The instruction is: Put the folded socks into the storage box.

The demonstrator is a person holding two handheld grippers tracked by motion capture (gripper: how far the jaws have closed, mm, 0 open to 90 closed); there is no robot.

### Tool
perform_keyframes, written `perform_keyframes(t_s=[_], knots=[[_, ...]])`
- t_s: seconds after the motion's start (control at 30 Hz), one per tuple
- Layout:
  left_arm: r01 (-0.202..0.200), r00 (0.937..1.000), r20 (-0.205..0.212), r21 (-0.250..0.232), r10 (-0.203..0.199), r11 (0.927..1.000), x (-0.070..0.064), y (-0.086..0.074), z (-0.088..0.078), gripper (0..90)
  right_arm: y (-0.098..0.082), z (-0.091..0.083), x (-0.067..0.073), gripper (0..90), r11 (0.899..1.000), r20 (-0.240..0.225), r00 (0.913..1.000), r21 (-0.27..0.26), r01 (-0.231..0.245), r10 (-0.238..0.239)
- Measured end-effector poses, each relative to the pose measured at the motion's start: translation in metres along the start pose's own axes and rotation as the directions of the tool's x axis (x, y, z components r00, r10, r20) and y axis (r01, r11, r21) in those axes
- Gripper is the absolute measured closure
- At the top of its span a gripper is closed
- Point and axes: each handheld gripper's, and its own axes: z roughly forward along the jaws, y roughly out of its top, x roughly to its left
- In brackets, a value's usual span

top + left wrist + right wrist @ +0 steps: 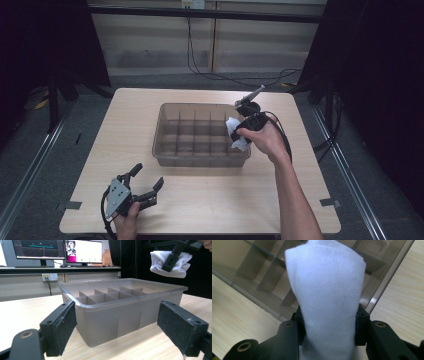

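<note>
A translucent grey bin (170, 150) with a grid of dividers stands in the middle of the table. My right gripper (235, 131) is shut on a folded white cloth (236, 135) and holds it in the air over the bin's right rim. In the right gripper view the white cloth (325, 295) rises between the jaws, with the bin's compartments (259, 270) below. In the left gripper view the same cloth (160, 260) hangs above the bin (105, 317). My left gripper (147, 184) rests near the table's front left, open, nothing between its fingers (60, 327).
The wooden table (125, 125) has bare surface left of the bin and in front of it. Tape marks (330, 202) sit near the front corners. Monitors (60, 250) and a wall socket stand behind the table. Dark curtains flank both sides.
</note>
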Motion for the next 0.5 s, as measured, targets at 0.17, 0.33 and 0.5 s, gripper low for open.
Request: perform_keyframes(t_s=[0.17, 0.33, 0.5], knots=[[-0.007, 1.0, 0.001, 0.004, 0.007, 1.0, 0.0, 0.0, 0.0, 15.6, 0.003, 0.008, 0.001, 59.0, 1.0, 0.037, 0.9992, 0.015, -0.017, 0.016], [-0.007, 1.0, -0.003, 0.006, 0.007, 1.0, 0.0, 0.0, 0.0, 15.6, 0.007, 0.022, 0.0, 59.1, 0.998, 0.056, 0.9977, 0.039, -0.041, 0.039], [-0.01, 0.9999, -0.001, 0.013, 0.01, 0.9999, 0.001, 0.0, 0.0, 15.6, 0.009, 0.04, -0.001, 59.1, 0.991, 0.076, 0.9942, 0.106, -0.084, 0.076]])
